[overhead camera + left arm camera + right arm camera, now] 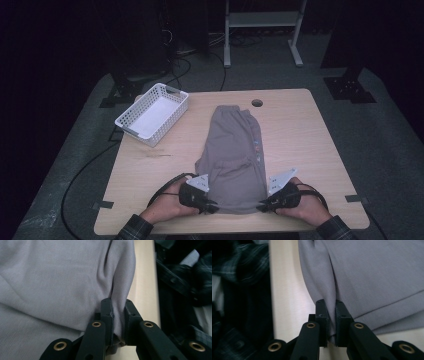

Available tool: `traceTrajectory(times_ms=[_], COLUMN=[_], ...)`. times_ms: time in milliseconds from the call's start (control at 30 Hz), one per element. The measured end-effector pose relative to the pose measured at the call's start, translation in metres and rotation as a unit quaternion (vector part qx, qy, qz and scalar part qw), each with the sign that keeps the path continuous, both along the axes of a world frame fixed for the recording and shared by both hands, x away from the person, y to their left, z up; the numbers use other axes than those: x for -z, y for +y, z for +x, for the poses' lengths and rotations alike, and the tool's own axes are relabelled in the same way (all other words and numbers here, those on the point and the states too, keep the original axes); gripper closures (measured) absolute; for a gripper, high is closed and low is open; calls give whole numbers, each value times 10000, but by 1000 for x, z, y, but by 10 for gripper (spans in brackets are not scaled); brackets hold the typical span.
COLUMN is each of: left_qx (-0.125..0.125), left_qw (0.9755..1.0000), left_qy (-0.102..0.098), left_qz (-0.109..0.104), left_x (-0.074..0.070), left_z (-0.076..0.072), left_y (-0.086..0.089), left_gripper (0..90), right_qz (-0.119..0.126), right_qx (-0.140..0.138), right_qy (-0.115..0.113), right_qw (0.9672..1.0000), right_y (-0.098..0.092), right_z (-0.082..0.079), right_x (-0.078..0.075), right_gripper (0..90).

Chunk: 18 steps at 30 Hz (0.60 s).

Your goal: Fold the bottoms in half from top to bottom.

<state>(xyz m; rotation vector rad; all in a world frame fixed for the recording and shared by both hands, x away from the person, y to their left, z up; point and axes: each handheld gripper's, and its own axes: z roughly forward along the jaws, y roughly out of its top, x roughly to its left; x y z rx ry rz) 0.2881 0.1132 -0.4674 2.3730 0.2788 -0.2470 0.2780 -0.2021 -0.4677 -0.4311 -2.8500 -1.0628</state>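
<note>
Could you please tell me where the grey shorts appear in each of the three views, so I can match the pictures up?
High view: the grey shorts lie mid-table, near edge pinched by the left gripper and right gripper.
Left gripper view: the cloth covers the left and centre, a fold clamped between the jaws.
Right gripper view: the cloth covers the right, a fold clamped between the jaws.
Shared landmark: the wooden table.

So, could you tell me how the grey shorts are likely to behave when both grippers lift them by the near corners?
The grey shorts will probably go floppy: the cloth already bunches into folds between the left gripper fingers. They likely sag in the middle, since the right gripper pinches only the other corner. They seem light and thin, so slipping looks unlikely while both stay shut on the fabric.
</note>
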Motion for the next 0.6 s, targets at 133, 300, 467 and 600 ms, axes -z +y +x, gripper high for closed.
traceTrajectory(times_ms=[133,300,467,600], left_qx=[15,-176,-443,-716], left_qw=[9999,9987,9962,9928], left_qy=[106,-133,-509,-741], left_qz=[-110,-450,-544,-607], left_x=[-6,-31,-52,-64], left_z=[-7,2,23,46], left_y=[0,7,10,13], left_gripper=[806,805,806,805], right_qz=[-137,186,246,300], right_qx=[-138,3,212,410], right_qy=[-117,-415,-849,-1123], right_qw=[9997,9990,9959,9924], right_y=[2,-6,-5,-2], right_z=[-8,-2,14,32], right_x=[-5,-28,-48,-61], right_gripper=[827,828,828,827])
